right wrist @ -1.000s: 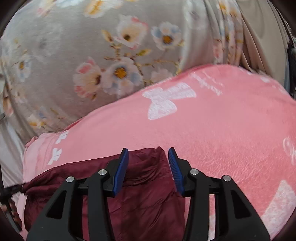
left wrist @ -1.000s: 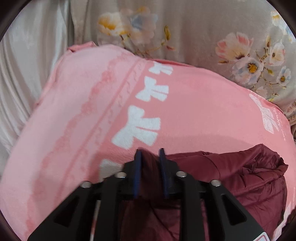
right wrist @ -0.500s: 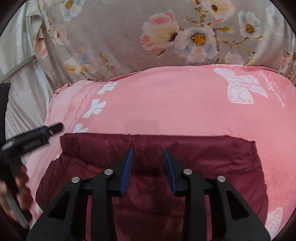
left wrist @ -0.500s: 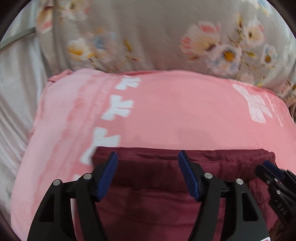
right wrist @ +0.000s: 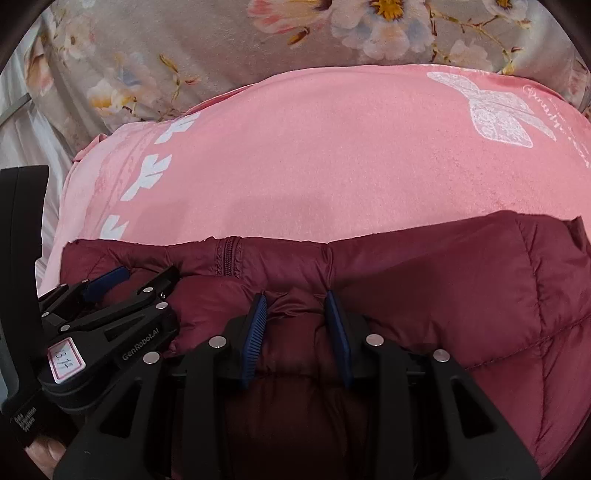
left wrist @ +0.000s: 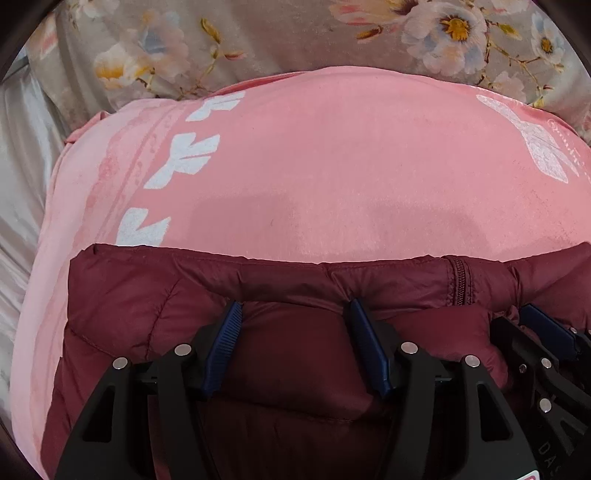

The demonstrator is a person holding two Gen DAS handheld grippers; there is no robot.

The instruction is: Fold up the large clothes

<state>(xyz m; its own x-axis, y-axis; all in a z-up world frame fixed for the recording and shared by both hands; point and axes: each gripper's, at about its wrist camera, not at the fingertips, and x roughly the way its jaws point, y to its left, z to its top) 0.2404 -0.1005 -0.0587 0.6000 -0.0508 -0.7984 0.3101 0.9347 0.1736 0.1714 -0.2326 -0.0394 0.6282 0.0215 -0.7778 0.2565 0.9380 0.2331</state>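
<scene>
A maroon quilted puffer jacket (left wrist: pixel 155 295) (right wrist: pixel 480 295) lies on the pink blanket (left wrist: pixel 332 166) (right wrist: pixel 314 147). Its rolled far edge runs across both views, with the zipper (left wrist: pixel 458 280) (right wrist: pixel 227 258) in it. My left gripper (left wrist: pixel 291 310) (right wrist: pixel 136 280) stands open, pressed down into the jacket just behind that edge, with smooth fabric between its wide-set fingers. My right gripper (right wrist: pixel 294 297) (left wrist: pixel 528 321) is right beside it, shut on a puckered bulge of jacket fabric.
The blanket carries white bow prints (left wrist: pixel 184 158) (right wrist: pixel 495 110). Behind it lies grey floral bedding (left wrist: pixel 277 33) (right wrist: pixel 184 44), and white satin cloth (left wrist: pixel 22 155) at the left. A hand (right wrist: pixel 44 450) holds the left gripper's handle.
Both grippers came down and forward, laying the jacket's fold flat on the blanket. The left jaws went from pinching fabric to wide apart; the right jaws narrowed onto the fabric.
</scene>
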